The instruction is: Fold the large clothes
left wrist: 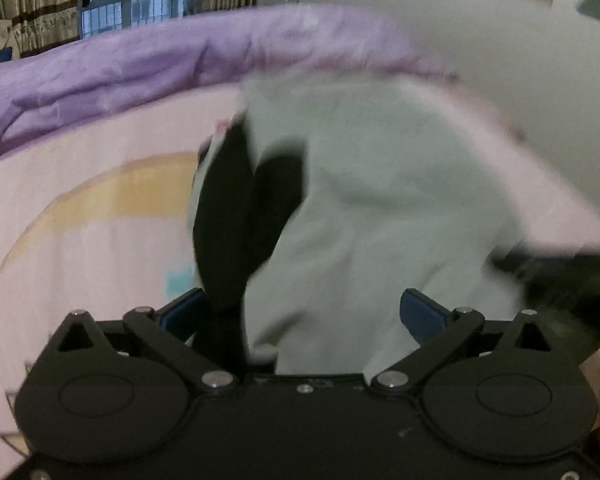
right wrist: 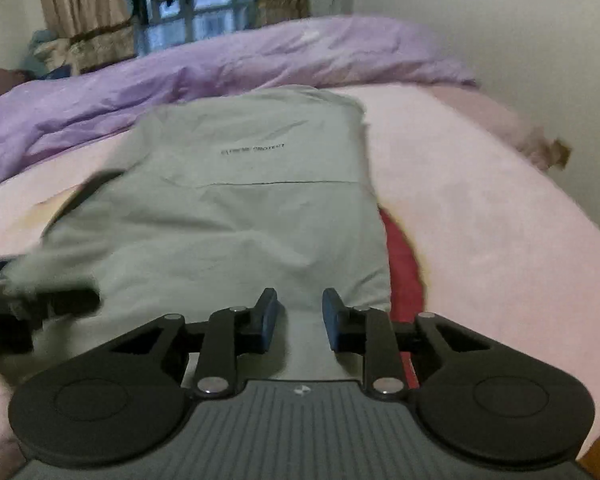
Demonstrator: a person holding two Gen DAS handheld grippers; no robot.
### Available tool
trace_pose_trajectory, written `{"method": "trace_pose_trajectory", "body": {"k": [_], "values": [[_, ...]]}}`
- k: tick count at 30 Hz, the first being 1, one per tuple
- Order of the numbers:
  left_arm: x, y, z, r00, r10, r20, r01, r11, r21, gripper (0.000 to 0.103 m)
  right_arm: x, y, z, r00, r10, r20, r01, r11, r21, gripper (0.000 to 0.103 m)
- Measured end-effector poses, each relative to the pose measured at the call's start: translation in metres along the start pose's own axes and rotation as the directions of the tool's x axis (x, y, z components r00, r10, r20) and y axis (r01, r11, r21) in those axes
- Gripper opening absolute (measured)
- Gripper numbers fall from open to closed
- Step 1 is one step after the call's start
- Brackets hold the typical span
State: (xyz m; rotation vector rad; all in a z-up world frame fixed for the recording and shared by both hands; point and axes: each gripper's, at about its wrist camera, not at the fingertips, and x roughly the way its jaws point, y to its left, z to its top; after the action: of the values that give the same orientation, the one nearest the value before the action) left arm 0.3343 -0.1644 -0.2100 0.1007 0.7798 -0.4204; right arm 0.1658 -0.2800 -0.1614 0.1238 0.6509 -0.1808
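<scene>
A large pale grey-green garment (right wrist: 252, 200) with small dark lettering lies lengthwise on the pink bed sheet (right wrist: 480, 220). In the left wrist view the same garment (left wrist: 380, 208) bulges up between my left gripper's (left wrist: 300, 312) wide-open blue fingers (left wrist: 420, 316), with a black part (left wrist: 228, 224) of it on the left; the view is blurred. My right gripper (right wrist: 300, 316) is open, its blue fingers (right wrist: 332, 316) a small gap apart over the garment's near hem. The left gripper also shows blurred at the left edge of the right wrist view (right wrist: 28, 300).
A crumpled purple duvet (right wrist: 180, 76) lies along the far side of the bed. A red patch (right wrist: 404, 264) shows on the sheet beside the garment's right edge. A white wall (right wrist: 500, 40) runs along the right; curtains and a window (right wrist: 204, 12) are behind.
</scene>
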Motion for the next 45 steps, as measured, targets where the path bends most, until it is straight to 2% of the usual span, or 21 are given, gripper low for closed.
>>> {"method": "trace_pose_trajectory", "body": {"k": [3, 5, 7, 9, 11, 12, 13, 14, 16, 19, 21, 22, 24, 27, 31, 33, 35, 36, 39, 41, 45], "values": [[-0.007, 0.011, 0.001, 0.999, -0.032, -0.010, 0.032, 0.997, -0.067, 0.103, -0.020, -0.002, 0.009, 1.000, 0.009, -0.019, -0.009, 1.000, 0.024, 0.030], [-0.025, 0.015, -0.001, 0.999, -0.045, 0.008, 0.045, 0.995, -0.084, 0.103, -0.048, 0.002, 0.012, 1.000, 0.025, 0.011, -0.025, 1.000, 0.006, 0.030], [-0.048, 0.017, 0.000, 0.997, -0.043, 0.066, 0.048, 0.997, -0.063, 0.103, -0.071, -0.002, 0.007, 0.998, 0.048, 0.049, -0.048, 0.999, -0.015, 0.030], [-0.056, 0.012, -0.005, 0.996, -0.045, 0.080, 0.047, 0.999, -0.015, 0.103, -0.082, 0.000, -0.002, 0.997, 0.066, 0.042, -0.065, 0.998, -0.011, 0.030], [-0.042, 0.005, -0.015, 1.000, -0.008, -0.003, 0.008, 0.999, 0.047, 0.103, -0.059, -0.007, -0.008, 0.997, 0.059, -0.050, -0.058, 0.998, 0.008, 0.030], [-0.026, 0.003, -0.023, 0.996, 0.028, -0.085, -0.022, 0.997, 0.072, 0.103, -0.050, -0.009, -0.020, 0.996, 0.052, -0.071, -0.051, 0.999, 0.016, 0.030], [-0.018, 0.005, -0.032, 0.994, 0.029, -0.103, -0.023, 0.998, 0.061, 0.103, -0.047, -0.011, -0.029, 0.998, 0.050, -0.043, -0.049, 0.999, 0.008, 0.030], [-0.019, 0.009, -0.036, 0.996, 0.014, -0.091, -0.011, 0.999, 0.030, 0.103, -0.050, -0.009, -0.035, 0.999, 0.047, -0.014, -0.047, 0.999, -0.006, 0.030], [-0.025, 0.019, -0.035, 0.995, -0.017, -0.103, 0.015, 1.000, -0.016, 0.103, -0.056, -0.003, -0.032, 0.999, 0.031, -0.028, -0.032, 0.999, -0.012, 0.030], [-0.050, 0.018, -0.032, 0.996, 0.029, -0.080, -0.026, 0.999, 0.042, 0.103, -0.069, 0.002, -0.021, 0.998, 0.044, -0.039, -0.045, 0.999, -0.021, 0.030], [-0.053, 0.020, -0.033, 0.995, 0.056, -0.078, -0.050, 0.996, 0.077, 0.103, -0.081, -0.001, -0.021, 1.000, 0.012, 0.010, -0.012, 1.000, -0.012, 0.030], [-0.052, 0.021, -0.035, 0.996, 0.046, -0.079, -0.041, 0.997, 0.066, 0.103, -0.083, -0.003, -0.024, 1.000, -0.009, 0.021, 0.009, 1.000, -0.006, 0.030], [-0.044, 0.030, -0.038, 0.992, 0.024, -0.123, -0.024, 1.000, 0.001, 0.103, -0.066, -0.012, -0.033, 0.999, -0.036, -0.038, 0.037, 0.999, 0.012, 0.030], [-0.041, 0.038, -0.042, 0.993, -0.006, -0.121, -0.002, 0.998, -0.061, 0.103, -0.064, -0.020, -0.046, 1.000, -0.029, 0.009, 0.029, 0.999, 0.016, 0.030], [-0.078, 0.028, -0.037, 0.996, 0.035, -0.083, -0.037, 0.999, -0.026, 0.103, -0.074, -0.020, -0.035, 1.000, -0.027, -0.012, 0.028, 0.998, 0.048, 0.045], [-0.102, 0.016, -0.026, 0.998, 0.037, -0.051, -0.035, 0.999, 0.025, 0.103, -0.085, -0.019, -0.029, 1.000, 0.013, -0.008, -0.012, 0.996, 0.089, 0.058], [-0.124, 0.003, -0.018, 0.997, 0.068, -0.025, -0.066, 0.996, 0.062, 0.103, -0.100, -0.016, -0.025, 1.000, -0.005, 0.010, 0.004, 0.994, 0.105, 0.078], [-0.134, -0.003, -0.015, 0.995, 0.096, -0.013, -0.094, 0.993, 0.076, 0.103, -0.106, -0.013, -0.022, 1.000, -0.026, 0.017, 0.024, 0.994, 0.104, 0.079], [-0.159, -0.014, -0.014, 0.994, 0.113, 0.013, -0.114, 0.990, 0.082, 0.103, -0.121, -0.008, -0.016, 0.998, -0.057, 0.026, 0.054, 0.994, 0.099, 0.085], [-0.173, -0.016, -0.015, 0.995, 0.090, 0.031, -0.092, 0.994, 0.066, 0.103, -0.128, -0.005, -0.014, 0.998, -0.055, 0.022, 0.052, 0.994, 0.096, 0.089], [-0.193, -0.020, -0.022, 0.996, 0.072, 0.044, -0.075, 0.995, 0.060, 0.103, -0.140, 0.004, -0.015, 0.998, -0.056, 0.017, 0.055, 0.996, 0.075, 0.089]]}}
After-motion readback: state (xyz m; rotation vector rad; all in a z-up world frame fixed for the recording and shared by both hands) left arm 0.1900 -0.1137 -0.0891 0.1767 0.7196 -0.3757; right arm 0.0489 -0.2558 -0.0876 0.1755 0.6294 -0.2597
